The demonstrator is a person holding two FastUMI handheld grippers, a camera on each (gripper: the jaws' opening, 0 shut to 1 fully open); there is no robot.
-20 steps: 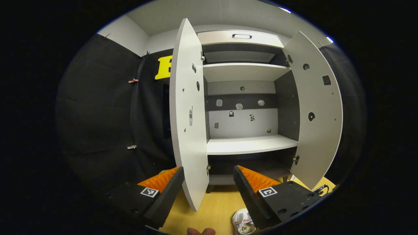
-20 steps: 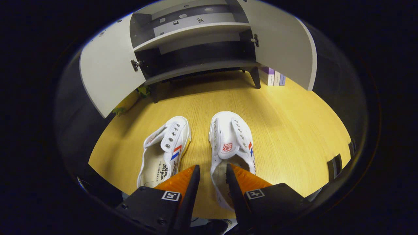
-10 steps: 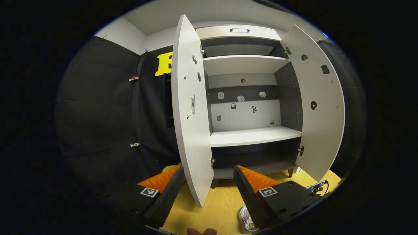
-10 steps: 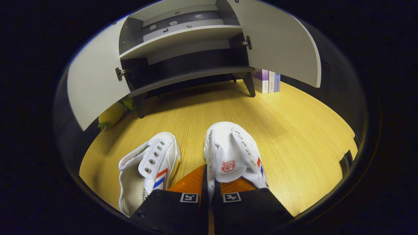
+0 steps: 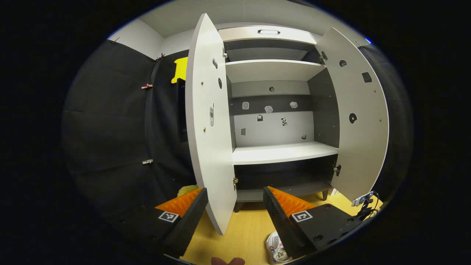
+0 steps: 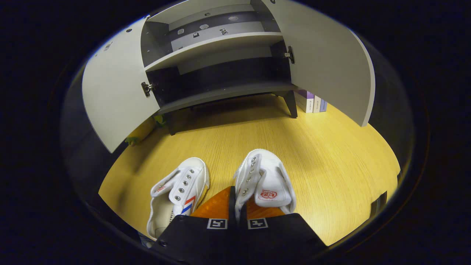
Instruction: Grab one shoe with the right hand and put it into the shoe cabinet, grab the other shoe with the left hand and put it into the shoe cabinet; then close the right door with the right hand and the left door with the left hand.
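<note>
Two white canvas shoes lie on the wooden floor in front of the open shoe cabinet (image 6: 220, 92). My right gripper (image 6: 237, 194) is shut on the inner side wall of the right-hand shoe (image 6: 266, 176), which sits tilted in its grip. The other shoe (image 6: 178, 189) rests just to its left, untouched. In the left gripper view my left gripper (image 5: 234, 191) hangs open and empty in front of the cabinet's left door (image 5: 209, 129). A bit of a shoe (image 5: 276, 250) peeks out under its right finger (image 5: 281, 217).
Both cabinet doors stand wide open, the left door (image 6: 114, 95) and the right door (image 6: 327, 66). The shelves (image 5: 283, 152) are bare. Some books (image 6: 312, 105) stand by the cabinet's right leg and a yellow toy (image 6: 141, 129) lies under the left door.
My right gripper went from open around the right-hand shoe's side wall to shut on it, and the shoe has tilted with it. The left gripper only drifted slightly and stays open.
</note>
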